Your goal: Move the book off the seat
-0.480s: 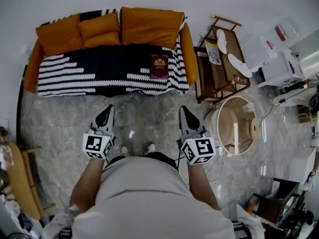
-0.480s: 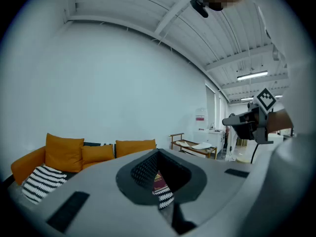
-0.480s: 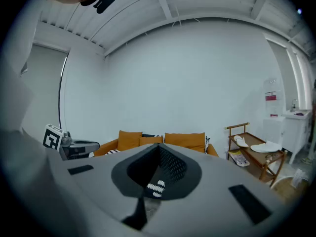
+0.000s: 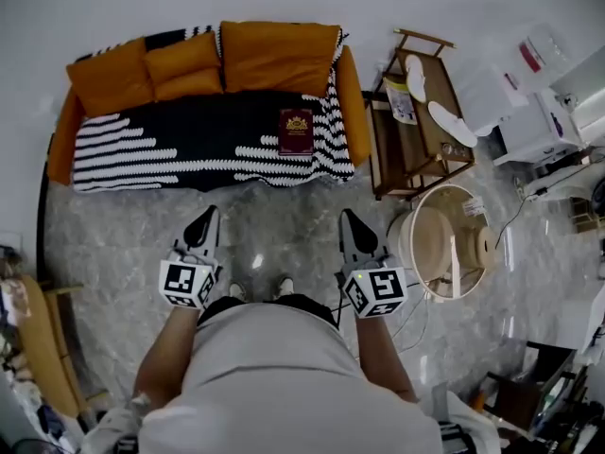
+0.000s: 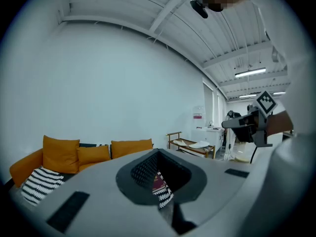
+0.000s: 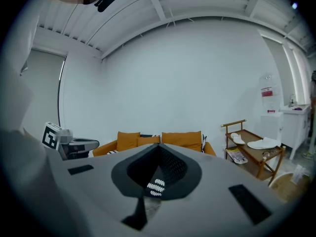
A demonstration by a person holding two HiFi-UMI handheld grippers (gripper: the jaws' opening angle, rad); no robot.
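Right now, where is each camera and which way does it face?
Head view: on head, steeply down at sofa, book; torso, arms, left gripper, right gripper show.
Left gripper view: forward at sofa; own shut jaws, right gripper at right.
Right gripper view: forward at sofa; own shut jaws, left gripper at left.
All share the sofa.

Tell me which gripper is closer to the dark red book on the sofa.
Right, by the head view. The right gripper hovers over the floor short of the sofa, slightly right of the book; the left gripper sits level with it, farther off to the book's left.
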